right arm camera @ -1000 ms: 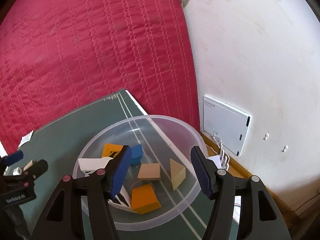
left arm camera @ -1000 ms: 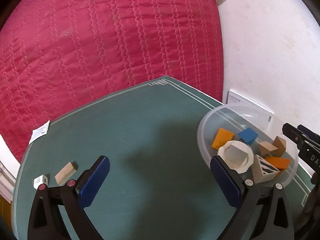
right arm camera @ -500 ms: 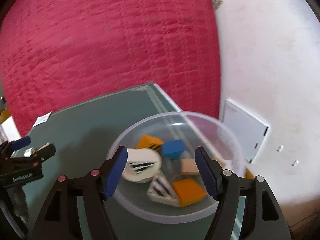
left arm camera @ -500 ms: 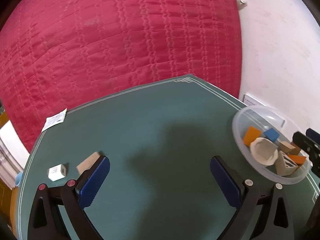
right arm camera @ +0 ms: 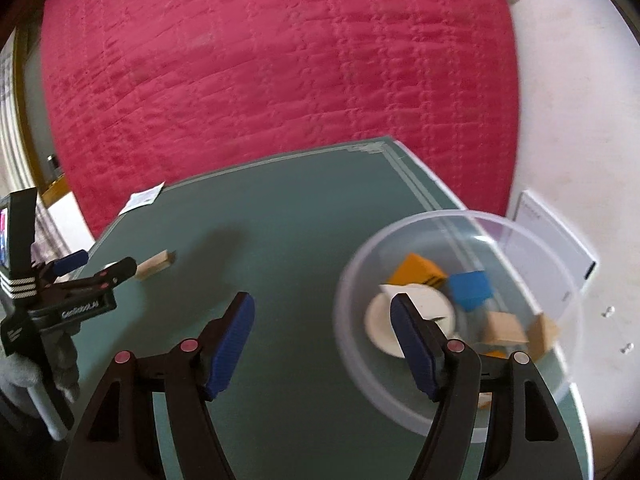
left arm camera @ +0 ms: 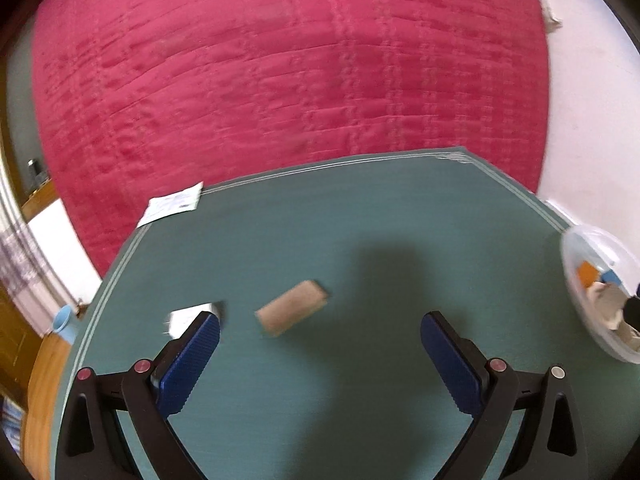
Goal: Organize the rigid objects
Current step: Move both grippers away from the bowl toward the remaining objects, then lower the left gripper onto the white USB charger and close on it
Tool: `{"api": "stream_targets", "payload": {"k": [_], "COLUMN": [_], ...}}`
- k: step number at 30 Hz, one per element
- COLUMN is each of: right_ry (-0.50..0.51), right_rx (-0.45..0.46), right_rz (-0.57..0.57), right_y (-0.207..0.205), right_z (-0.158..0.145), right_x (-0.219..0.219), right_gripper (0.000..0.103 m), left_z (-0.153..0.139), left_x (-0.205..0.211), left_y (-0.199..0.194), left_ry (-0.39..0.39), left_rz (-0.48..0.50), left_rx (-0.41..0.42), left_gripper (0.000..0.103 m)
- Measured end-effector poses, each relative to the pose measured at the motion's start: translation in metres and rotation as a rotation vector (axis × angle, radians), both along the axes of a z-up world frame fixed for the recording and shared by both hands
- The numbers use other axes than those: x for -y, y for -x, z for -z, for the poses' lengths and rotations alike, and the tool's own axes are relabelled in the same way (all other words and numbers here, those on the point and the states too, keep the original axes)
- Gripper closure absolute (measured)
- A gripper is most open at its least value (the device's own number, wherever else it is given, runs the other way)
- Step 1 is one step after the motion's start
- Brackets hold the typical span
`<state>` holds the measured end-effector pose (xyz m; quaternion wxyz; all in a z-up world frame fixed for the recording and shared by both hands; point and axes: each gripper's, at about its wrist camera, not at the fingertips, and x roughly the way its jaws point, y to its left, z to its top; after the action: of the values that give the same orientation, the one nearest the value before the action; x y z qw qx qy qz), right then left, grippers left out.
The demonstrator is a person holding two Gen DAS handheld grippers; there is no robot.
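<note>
**On the green table: two blocks still outside the bowl, both grippers empty**

On the green table top (left arm camera: 360,240), a plain wooden block (left arm camera: 292,307) lies on its side, blurred, ahead of the left gripper (left arm camera: 320,354). That gripper's blue pads (left arm camera: 188,364) stand wide apart with nothing between them. A small white block (left arm camera: 188,318) sits just beyond the left pad, partly hidden by it; contact cannot be determined.

At the table's right side stands a clear plastic bowl (right arm camera: 360,264). Inside it are an orange block (right arm camera: 416,270), a blue block (right arm camera: 470,290), a white round piece (right arm camera: 424,300) and tan wooden blocks (right arm camera: 504,328). The right gripper (right arm camera: 322,346) hangs above the table at the bowl's near-left rim, jaws parted and holding nothing; its right pad overlaps the bowl in view.

A paper slip (left arm camera: 172,206) lies on the far left corner of the table. Behind the table is a red quilted cover (left arm camera: 280,80); a white panel (right arm camera: 548,248) leans against the wall beside the bowl.
</note>
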<state>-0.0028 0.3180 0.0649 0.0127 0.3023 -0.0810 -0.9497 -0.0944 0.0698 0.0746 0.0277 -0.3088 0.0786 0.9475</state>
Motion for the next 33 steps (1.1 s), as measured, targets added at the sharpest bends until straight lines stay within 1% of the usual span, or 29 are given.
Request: {"api": "stream_targets", "payload": {"k": [7,10,12,17,23,28,29,31,33], "right_ry": [-0.011,-0.018,-0.021,-0.022,-0.027,-0.029,-0.032,-0.038,-0.04], "right_rx": [0.031,0.046,0.059,0.092,0.127,0.158,0.163,0.171,0.183], "right_rz": [-0.07,-0.099,-0.115,-0.149,-0.178,-0.197,-0.201,-0.209,-0.22], "right_y": [0.011,0.015,0.018,0.025,0.032,0.038,0.04,0.044,0.049], "right_z": [0.006,0.009,0.013,0.023,0.034,0.041,0.042,0.044,0.046], "right_x": [0.03,0.041,0.048,0.06,0.071,0.08,0.083,0.089,0.096], "right_gripper": [0.031,0.031,0.031,0.031,0.031,0.031,0.031,0.031,0.031], "left_z": [0.009,0.015,0.017,0.026,0.037,0.044,0.045,0.047,0.05], "left_x": [0.053,0.078,0.087,0.098,0.106,0.118,0.119,0.122,0.124], "left_y": [0.013,0.024,0.03,0.046,0.066,0.076,0.078,0.079,0.082], "left_ry": [0.004,-0.016,-0.027,-0.011,-0.013,-0.044,-0.051,-0.068,-0.092], "left_rz": [-0.111,-0.166,-0.188,-0.221,-0.247,-0.274,-0.275,-0.27,-0.256], "left_rx": [0.024,0.056,0.071,0.099,0.15,0.193,0.202,0.215,0.239], "left_gripper": [0.001,0.001,0.001,0.001,0.001,0.001,0.002,0.009,0.021]}}
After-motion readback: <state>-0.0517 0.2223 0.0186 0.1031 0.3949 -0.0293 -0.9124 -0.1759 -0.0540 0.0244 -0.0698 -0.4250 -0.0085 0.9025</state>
